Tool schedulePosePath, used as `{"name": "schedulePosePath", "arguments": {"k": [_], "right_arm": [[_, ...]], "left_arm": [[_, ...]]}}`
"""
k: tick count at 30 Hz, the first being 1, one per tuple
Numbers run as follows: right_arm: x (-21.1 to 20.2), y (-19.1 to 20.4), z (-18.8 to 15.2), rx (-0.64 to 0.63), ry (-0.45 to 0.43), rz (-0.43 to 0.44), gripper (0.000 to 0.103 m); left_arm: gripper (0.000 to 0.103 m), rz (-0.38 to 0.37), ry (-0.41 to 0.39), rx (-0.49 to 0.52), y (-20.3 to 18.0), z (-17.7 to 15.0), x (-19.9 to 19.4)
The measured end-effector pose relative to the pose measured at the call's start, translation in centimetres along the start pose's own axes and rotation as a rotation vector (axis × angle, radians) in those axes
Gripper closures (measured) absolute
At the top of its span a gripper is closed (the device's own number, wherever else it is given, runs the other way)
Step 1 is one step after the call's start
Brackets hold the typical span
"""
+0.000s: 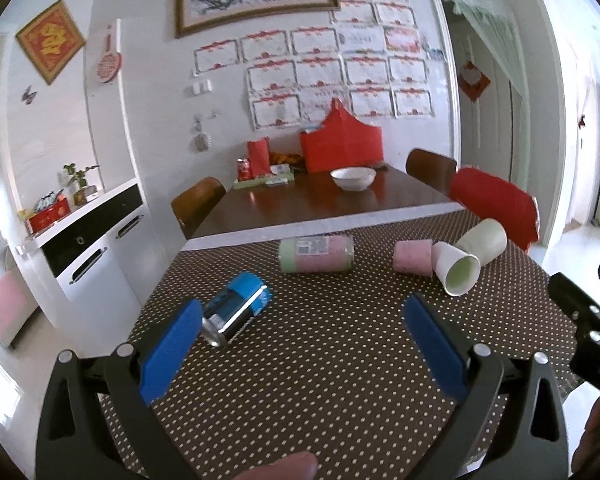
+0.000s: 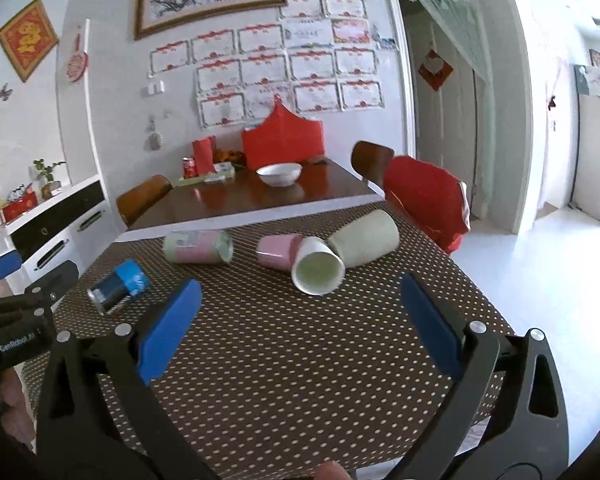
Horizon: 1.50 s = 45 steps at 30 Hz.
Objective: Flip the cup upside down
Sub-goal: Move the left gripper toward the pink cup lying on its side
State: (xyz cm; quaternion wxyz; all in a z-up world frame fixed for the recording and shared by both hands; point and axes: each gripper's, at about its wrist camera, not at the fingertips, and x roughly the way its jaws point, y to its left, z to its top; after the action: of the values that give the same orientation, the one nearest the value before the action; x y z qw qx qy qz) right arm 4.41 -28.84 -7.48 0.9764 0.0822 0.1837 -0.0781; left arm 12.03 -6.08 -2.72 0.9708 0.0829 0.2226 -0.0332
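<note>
We hold both grippers above the near edge of the polka-dot tablecloth (image 1: 320, 380), neither touching anything. Left gripper (image 1: 303, 322): blue pads spread wide, nothing between them. Right gripper (image 2: 302, 300): jaws likewise spread wide and empty.

Ahead of us, several cups lie on their sides. The white paper cup (image 2: 317, 266) has its mouth turned toward us, pale green inside; in the left wrist view it sits at (image 1: 456, 268). It touches a pink cup (image 2: 278, 251) on its left and a larger pale green cup (image 2: 366, 240) on its right, the three in a cluster toward the far right of the cloth. Further left, apart from them, lies a pink-and-green canister (image 1: 316, 254) with a label. Nearer, on the left, a blue drink can (image 1: 236, 312) lies tipped over, just beside the left gripper's left pad.

Beyond the cloth, a white bowl (image 1: 353, 178) stands on the bare wooden table (image 1: 320, 204).
</note>
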Motion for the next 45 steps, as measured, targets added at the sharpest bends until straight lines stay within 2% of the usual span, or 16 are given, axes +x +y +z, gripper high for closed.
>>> {"name": "schedulePosePath", "arguments": {"k": [9, 14, 22, 25, 31, 38, 45], "right_arm": [[4.6, -4.4, 0.6, 0.048, 0.069, -0.069, 0.006], [7.3, -6.2, 1.1, 0.063, 0.101, -0.091, 0.006], [11.7, -7.6, 0.8, 0.090, 0.172, -0.114, 0.006], [13.0, -7.6, 0.7, 0.098, 0.199, -0.117, 0.006], [15.7, -7.1, 0.8, 0.101, 0.236, -0.138, 0.006], [18.6, -6.3, 1.2, 0.102, 0.268, -0.169, 0.006], [21.3, -6.3, 1.3, 0.092, 0.337, -0.162, 0.006]], "left_arm": [[0.004, -0.059, 0.079, 0.082, -5.3, 2.3, 7.1], [0.004, -0.079, 0.119, 0.167, -8.4, 3.7, 12.3], [0.004, -0.163, 0.189, 0.270, -10.9, 4.7, 19.1], [0.004, -0.217, 0.209, 0.346, -11.7, 4.9, 21.4], [0.004, -0.311, 0.208, 0.570, -13.6, 5.0, 25.5], [0.004, -0.430, 0.235, 0.691, -15.0, 4.7, 29.5], [0.004, -0.544, 0.263, 0.865, -16.6, 4.0, 31.5]]}}
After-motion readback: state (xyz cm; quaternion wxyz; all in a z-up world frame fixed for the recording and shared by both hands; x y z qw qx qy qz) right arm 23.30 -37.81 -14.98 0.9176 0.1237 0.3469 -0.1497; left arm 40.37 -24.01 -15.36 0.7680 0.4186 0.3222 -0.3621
